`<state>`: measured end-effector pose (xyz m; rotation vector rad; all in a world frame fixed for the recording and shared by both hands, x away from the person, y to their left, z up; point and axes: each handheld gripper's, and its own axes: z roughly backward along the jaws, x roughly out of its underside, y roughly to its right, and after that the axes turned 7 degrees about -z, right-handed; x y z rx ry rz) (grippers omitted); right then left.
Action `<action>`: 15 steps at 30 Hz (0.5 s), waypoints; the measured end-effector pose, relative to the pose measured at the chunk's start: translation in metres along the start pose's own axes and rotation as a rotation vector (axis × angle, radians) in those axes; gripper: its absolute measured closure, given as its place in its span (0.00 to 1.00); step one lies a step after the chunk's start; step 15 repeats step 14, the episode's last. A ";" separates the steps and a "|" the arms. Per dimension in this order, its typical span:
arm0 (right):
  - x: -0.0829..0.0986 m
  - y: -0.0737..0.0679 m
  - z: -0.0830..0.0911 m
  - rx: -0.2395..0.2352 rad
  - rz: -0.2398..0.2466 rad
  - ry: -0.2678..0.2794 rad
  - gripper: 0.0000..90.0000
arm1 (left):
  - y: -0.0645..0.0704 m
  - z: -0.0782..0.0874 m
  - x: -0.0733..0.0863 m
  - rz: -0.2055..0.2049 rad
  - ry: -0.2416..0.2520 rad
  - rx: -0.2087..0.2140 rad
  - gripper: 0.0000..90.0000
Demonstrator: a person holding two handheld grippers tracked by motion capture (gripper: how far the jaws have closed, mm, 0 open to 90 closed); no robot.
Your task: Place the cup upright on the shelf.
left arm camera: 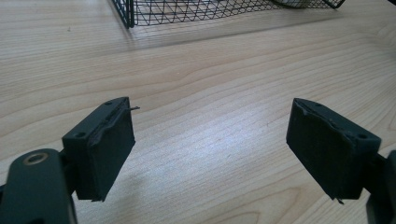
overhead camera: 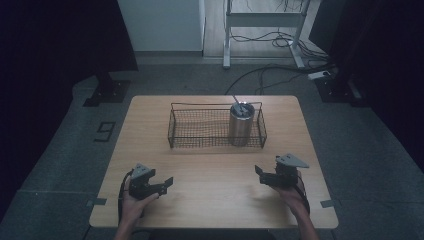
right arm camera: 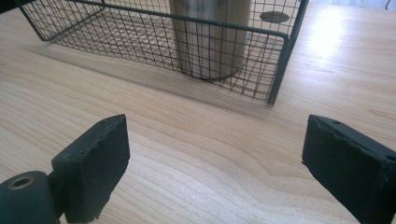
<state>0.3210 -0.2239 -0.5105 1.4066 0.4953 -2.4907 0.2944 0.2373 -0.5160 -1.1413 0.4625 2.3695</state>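
Observation:
A black wire basket [overhead camera: 200, 142] stands in the back middle of the wooden table [overhead camera: 215, 195]. At the basket's right end a steel cup [overhead camera: 240, 126] stands upright with a thin utensil leaning out of it. My left gripper [overhead camera: 161, 178] is held low over the front left of the table, open and with nothing between its jaws [left arm camera: 210, 116]. Over the front right, my right gripper [overhead camera: 267, 168] is open too, jaws wide apart [right arm camera: 215, 130]. It faces the basket's near right corner [right arm camera: 275, 70] and the cup [right arm camera: 210, 42] behind the mesh. The basket's left corner [left arm camera: 130, 11] lies ahead of the left gripper.
Bare wood lies between both grippers and the basket. Behind the table is grey floor with a white desk frame [overhead camera: 227, 47] and loose cables [overhead camera: 280, 40]. Dark curtains hang at both sides. A "9" mark [overhead camera: 105, 131] is on the floor at the left.

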 end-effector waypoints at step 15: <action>0.003 0.000 0.001 0.014 0.010 0.003 0.09 | 0.001 0.001 -0.001 -0.005 0.003 0.000 0.17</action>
